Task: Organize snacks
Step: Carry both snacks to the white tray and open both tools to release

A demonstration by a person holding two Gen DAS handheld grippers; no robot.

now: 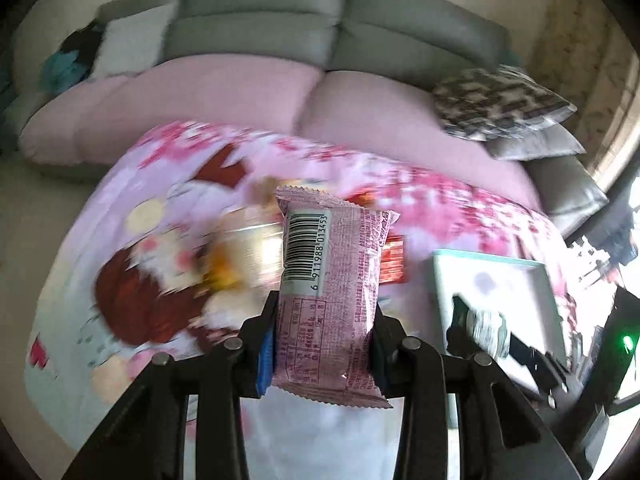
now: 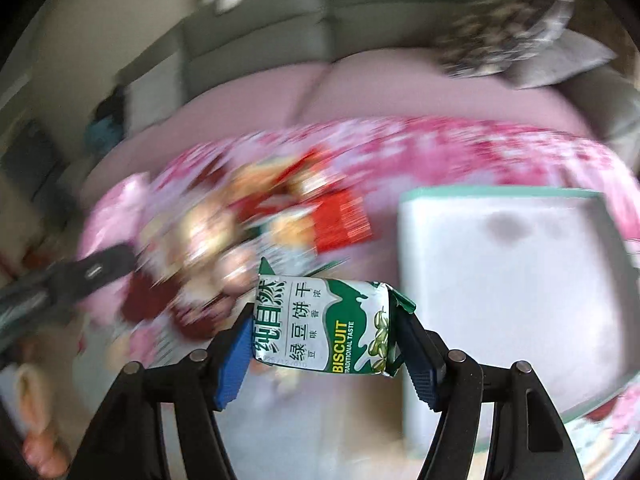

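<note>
My left gripper [image 1: 325, 344] is shut on a pink snack packet [image 1: 332, 300], barcode side up, held above the table. My right gripper [image 2: 326, 340] is shut on a green and white biscuit packet [image 2: 324, 326], held crosswise between the blue pads. Below lies a blurred heap of snacks [image 2: 280, 216] with red and orange wrappers, also seen as snacks [image 1: 240, 256] in the left wrist view. A white tray with a mint rim [image 2: 512, 192] stands to the right of the heap. The right gripper with its packet [image 1: 488, 328] shows over that tray [image 1: 492, 258] in the left wrist view.
The table wears a pink floral cloth [image 1: 440, 204]. Behind it stands a grey sofa [image 1: 264, 28] with a pink seat cover and patterned cushions [image 1: 500, 104]. The left gripper's arm [image 2: 92, 272] crosses the left side of the right wrist view.
</note>
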